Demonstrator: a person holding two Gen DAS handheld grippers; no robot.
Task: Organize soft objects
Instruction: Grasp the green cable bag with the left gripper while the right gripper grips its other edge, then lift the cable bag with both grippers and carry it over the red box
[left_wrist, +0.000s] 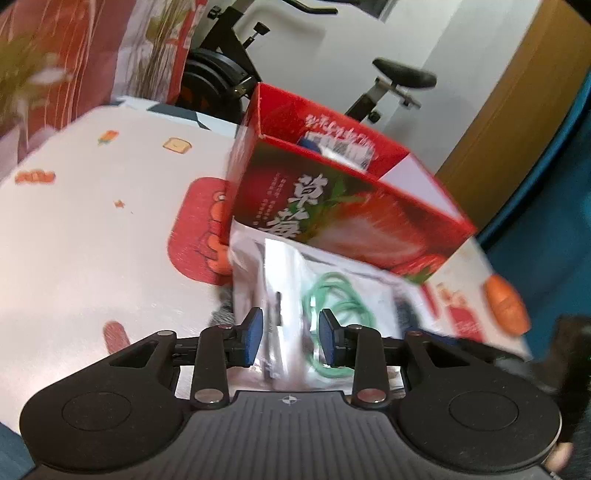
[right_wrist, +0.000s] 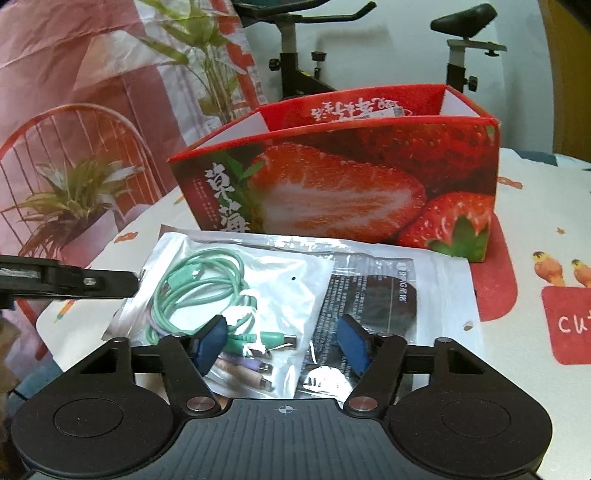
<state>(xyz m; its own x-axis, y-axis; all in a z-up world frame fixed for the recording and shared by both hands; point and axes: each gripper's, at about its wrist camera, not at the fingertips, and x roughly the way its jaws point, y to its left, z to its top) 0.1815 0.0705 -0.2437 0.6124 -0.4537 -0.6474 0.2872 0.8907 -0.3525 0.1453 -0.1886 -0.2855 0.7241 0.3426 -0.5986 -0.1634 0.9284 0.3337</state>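
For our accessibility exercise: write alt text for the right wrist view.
An open right gripper hovers over a clear bag of cables on a patterned tablecloth. Behind stands an open red strawberry box; the left gripper enters from the left.

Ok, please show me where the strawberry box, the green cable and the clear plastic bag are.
strawberry box (right_wrist: 343, 188): right wrist view, on its front wall.
green cable (right_wrist: 184, 288): right wrist view, on the coiled loops.
clear plastic bag (right_wrist: 288, 280): right wrist view, on bare film beside the cable.
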